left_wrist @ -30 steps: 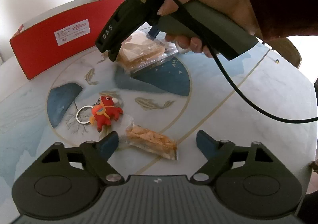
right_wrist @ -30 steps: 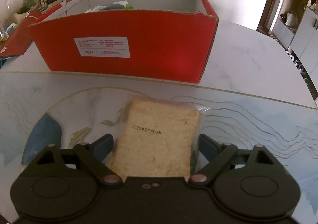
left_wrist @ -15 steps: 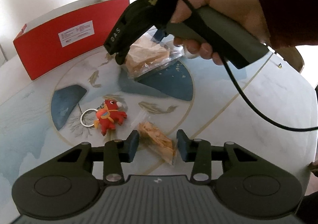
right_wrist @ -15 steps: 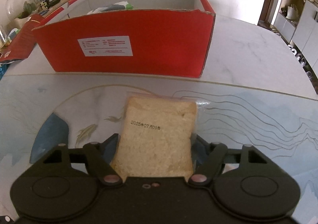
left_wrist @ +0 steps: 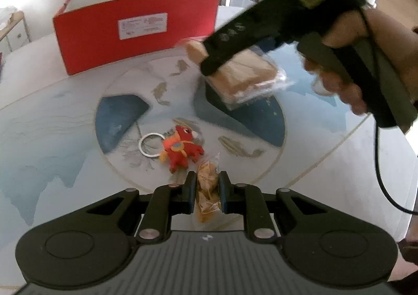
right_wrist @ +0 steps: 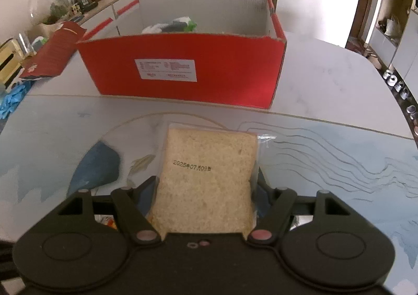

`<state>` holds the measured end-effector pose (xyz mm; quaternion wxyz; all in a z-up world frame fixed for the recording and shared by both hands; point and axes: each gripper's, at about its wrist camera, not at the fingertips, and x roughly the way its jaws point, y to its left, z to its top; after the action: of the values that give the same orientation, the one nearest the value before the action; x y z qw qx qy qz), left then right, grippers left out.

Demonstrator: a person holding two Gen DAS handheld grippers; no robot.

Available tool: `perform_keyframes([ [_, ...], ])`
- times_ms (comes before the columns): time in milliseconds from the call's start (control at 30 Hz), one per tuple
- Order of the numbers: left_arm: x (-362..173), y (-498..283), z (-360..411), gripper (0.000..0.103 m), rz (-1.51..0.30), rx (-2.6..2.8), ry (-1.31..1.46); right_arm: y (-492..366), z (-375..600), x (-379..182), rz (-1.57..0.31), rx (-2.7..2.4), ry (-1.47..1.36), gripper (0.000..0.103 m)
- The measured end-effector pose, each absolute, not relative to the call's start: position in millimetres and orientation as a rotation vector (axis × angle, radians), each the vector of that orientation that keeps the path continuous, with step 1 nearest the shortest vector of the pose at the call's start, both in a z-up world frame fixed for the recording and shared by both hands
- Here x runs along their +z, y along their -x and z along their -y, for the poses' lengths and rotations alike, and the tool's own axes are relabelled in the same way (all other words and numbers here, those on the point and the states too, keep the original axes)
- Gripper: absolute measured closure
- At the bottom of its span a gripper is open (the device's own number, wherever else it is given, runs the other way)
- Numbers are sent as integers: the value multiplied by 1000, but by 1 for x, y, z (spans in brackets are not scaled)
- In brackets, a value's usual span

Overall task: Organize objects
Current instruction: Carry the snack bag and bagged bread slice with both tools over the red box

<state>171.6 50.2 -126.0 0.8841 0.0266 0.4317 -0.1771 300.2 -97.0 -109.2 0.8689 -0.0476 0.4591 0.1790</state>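
Left tool (left_wrist: 206, 187) pinches snack packet (left_wrist: 207, 190).

left wrist view: looked steeply down over the table (left_wrist: 65, 117), close, toward the red box (left_wrist: 135, 33)
right wrist view: faced the same box head-on, nearer
shared: box, table

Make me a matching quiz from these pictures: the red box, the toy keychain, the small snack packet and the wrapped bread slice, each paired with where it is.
Things:
1. red box
2. toy keychain
3. small snack packet
4. wrapped bread slice

Places:
A. clamped in the left tongs
B. lying loose on the table
C. held in the right tongs, off the table
D. standing at the table's far side

Pairs: 1-D, 2-B, 3-A, 4-C
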Motion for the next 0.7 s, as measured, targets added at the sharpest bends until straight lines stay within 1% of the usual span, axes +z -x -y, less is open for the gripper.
perform_keyframes([
  [300, -95, -183, -66, 86, -848, -336, 28, -288, 103, -78, -934, 383, 84, 30],
  [700, -39, -213, -84, 86, -719, -295, 71, -281, 100, -34, -873, 406, 86, 30],
])
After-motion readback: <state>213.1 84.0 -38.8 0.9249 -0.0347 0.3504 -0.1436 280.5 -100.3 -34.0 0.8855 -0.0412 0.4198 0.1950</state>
